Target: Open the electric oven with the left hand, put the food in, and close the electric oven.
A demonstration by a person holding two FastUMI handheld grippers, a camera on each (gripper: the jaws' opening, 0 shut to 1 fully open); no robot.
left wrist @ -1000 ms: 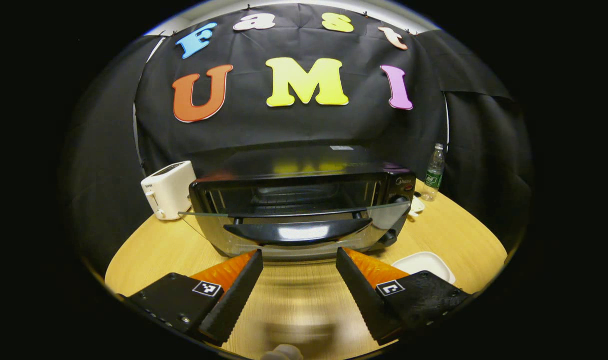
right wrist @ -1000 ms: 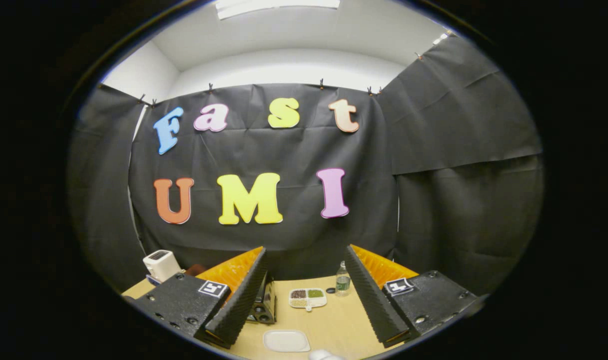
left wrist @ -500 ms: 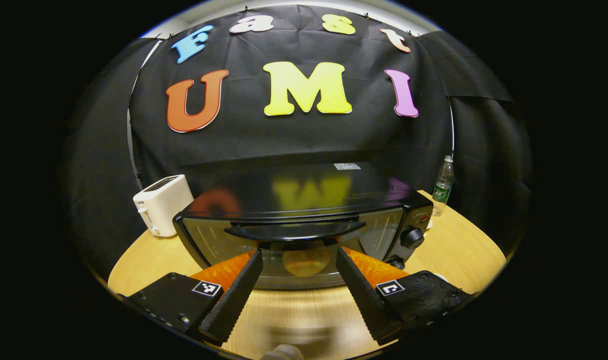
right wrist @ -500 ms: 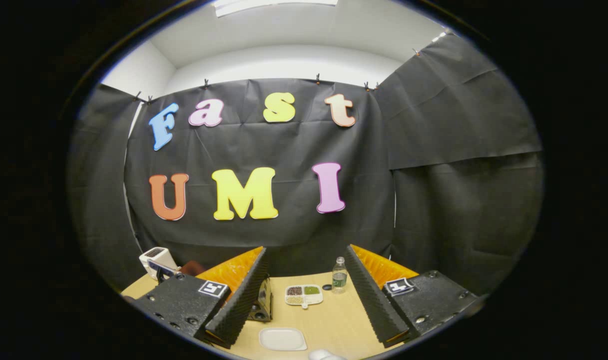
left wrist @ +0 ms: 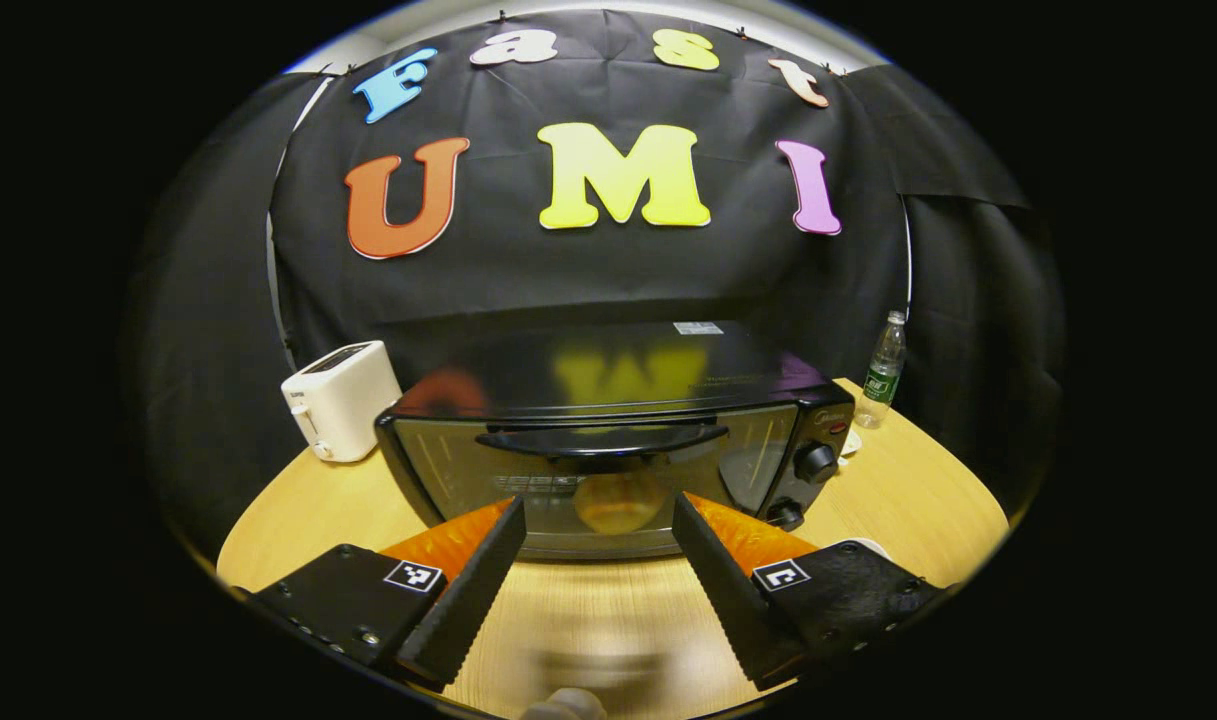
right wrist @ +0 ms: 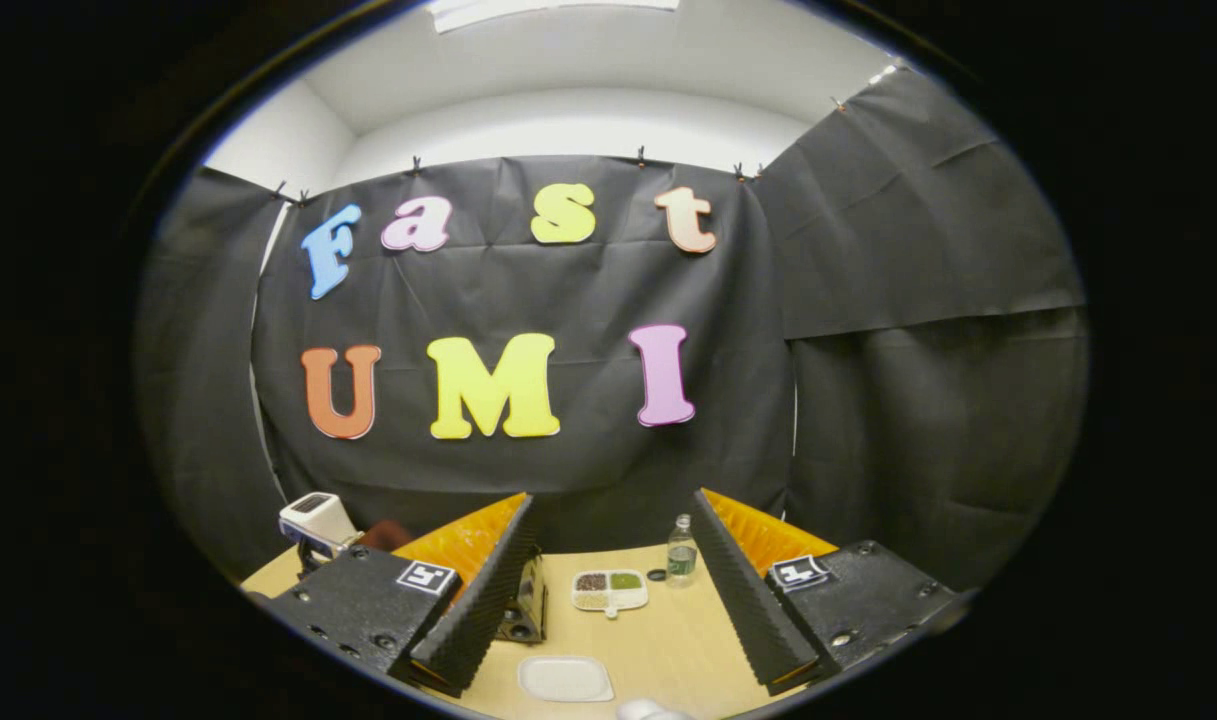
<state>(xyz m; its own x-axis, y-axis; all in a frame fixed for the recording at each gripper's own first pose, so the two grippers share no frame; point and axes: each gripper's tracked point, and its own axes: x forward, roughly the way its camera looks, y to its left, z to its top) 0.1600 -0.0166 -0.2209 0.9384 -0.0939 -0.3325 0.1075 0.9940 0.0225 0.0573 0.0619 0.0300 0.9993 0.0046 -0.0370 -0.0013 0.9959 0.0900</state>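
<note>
**Door shut, food inside: the oven job looks all but finished**

The electric oven (left wrist: 608, 440) sits square in the middle of the wooden table (left wrist: 908, 490), and its glass door (left wrist: 588, 480) stands upright and closed, the handle (left wrist: 600, 440) running across the top of the pane. Look through that glass: a rounded, golden piece of food (left wrist: 616, 503) rests inside, low and central, though the tinted pane makes it hard to say exactly what it is.

The left gripper (left wrist: 598, 560) hovers just in front of the door, fingers spread wide apart with nothing between them, clear of the handle and touching nothing. The right gripper (right wrist: 613, 595) is likewise splayed open and empty, held well back on the right side of the table. Between its fingers lie a white plate (right wrist: 565, 678), bare, on the near side, a divided dish (right wrist: 610, 590) further off, and a water bottle (right wrist: 681, 550) at the far edge. A corner of the oven peeks out beside its left finger.

Off to the far left stands a white toaster (left wrist: 338, 398), untouched.

On this evidence all three stages read as done: opened, loaded, closed. What remains, at most, is confirming the door is seated flush, which the reflections make hard to judge, and drawing both tools away.
</note>
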